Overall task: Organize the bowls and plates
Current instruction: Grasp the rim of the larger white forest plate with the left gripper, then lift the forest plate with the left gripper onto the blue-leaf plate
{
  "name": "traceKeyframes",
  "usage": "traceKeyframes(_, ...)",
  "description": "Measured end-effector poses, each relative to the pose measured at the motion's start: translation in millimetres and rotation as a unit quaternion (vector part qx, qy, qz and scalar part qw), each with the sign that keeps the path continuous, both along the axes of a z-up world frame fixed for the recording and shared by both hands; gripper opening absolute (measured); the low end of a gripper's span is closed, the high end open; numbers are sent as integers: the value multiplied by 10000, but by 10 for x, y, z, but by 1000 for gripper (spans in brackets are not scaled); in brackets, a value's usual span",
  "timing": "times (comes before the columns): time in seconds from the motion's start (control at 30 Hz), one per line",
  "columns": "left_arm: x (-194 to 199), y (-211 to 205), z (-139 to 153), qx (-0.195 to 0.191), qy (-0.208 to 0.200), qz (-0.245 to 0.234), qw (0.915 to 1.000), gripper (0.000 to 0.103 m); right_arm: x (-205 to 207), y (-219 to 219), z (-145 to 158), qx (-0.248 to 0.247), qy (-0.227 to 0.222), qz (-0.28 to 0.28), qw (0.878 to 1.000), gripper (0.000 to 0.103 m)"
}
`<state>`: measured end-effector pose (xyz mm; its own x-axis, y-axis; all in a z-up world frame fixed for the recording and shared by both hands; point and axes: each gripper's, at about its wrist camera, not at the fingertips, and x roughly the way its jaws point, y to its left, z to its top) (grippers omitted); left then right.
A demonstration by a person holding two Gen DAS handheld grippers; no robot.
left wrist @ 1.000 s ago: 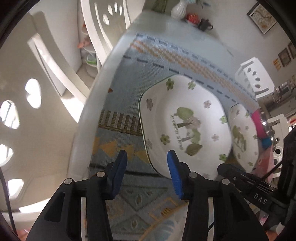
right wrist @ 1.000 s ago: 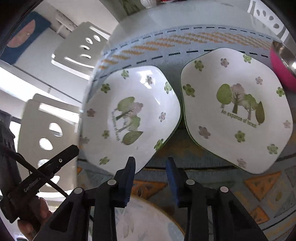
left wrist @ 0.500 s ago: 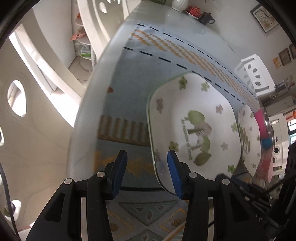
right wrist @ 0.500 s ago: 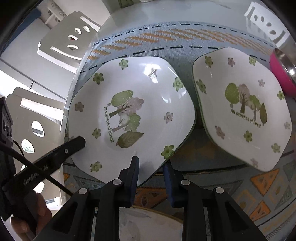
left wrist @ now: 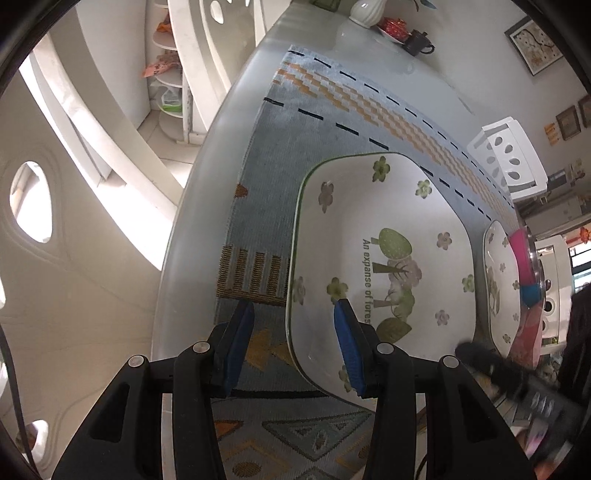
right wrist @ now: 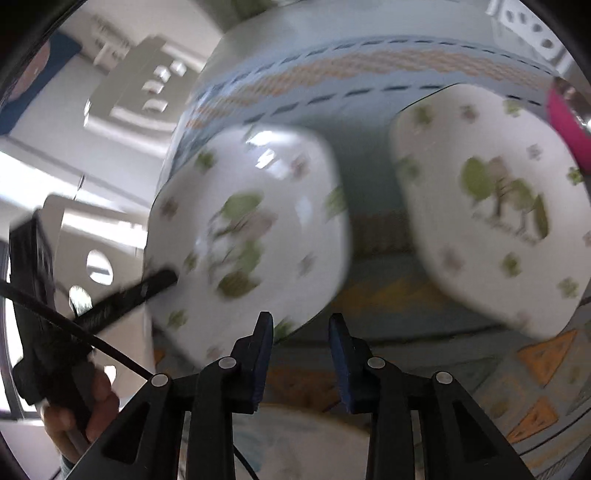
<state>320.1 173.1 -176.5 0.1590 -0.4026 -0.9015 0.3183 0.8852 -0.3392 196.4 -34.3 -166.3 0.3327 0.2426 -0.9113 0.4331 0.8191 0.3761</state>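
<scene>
A patterned blue-grey table mat [left wrist: 280,155] with orange checks, black dashes and triangles covers the white table [left wrist: 192,206]. At the table's far edge stand a white vase [left wrist: 364,13], a small dish of red things [left wrist: 393,26] and a dark teapot [left wrist: 417,43]. White cut-out chairs [left wrist: 508,158] surround the table; framed pictures [left wrist: 533,35] hang on the wall.
</scene>
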Motion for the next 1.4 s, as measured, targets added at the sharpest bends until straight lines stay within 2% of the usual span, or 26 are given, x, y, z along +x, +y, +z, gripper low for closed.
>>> traceKeyframes(0.07, 10, -11, 4, -22, -32, -25, 10000, 41, 84, -68, -55, 57, 32, 21, 10000, 30)
traceKeyframes(0.2, 39, -42, 4, -92, -89, -84, 9999, 41, 222, -53, -96, -130, -257, 250, 9993, 28)
traceKeyframes(0.27, 35, -79, -9, -140, -84, -205, 9997, 21, 244, 17, -116, -335, -331, 380, 9982, 27)
traceKeyframes(0.37, -11, -133, 7, 84, -345, -368, 9987, 20, 244, 64, -153, -584, -439, 503, 9961, 23)
traceKeyframes(0.5, -75, -109, 101, -6, -549, -519, 9971, 17, 211, 7, -123, -460, -595, 525, 9958, 22)
traceKeyframes(0.63, -134, -99, 225, -59, -729, -541, 9959, 17, 137, 13, 28, -614, -805, 654, 9927, 22)
traceKeyframes(0.7, -160, -73, 256, -123, -742, -541, 9957, 17, 126, -26, 50, -426, -835, 593, 9938, 22)
traceKeyframes(0.83, -267, -61, 298, -61, -847, -586, 9947, 17, 84, -11, 75, -448, -839, 660, 9933, 22)
traceKeyframes(1.07, -545, 45, 519, -162, -1125, -594, 9917, 17, -189, 47, 232, -411, -1030, 733, 9911, 22)
traceKeyframes(1.4, -1152, 192, 927, -280, -1553, -424, 9866, 17, -816, 161, 711, -539, -1504, 855, 9834, 23)
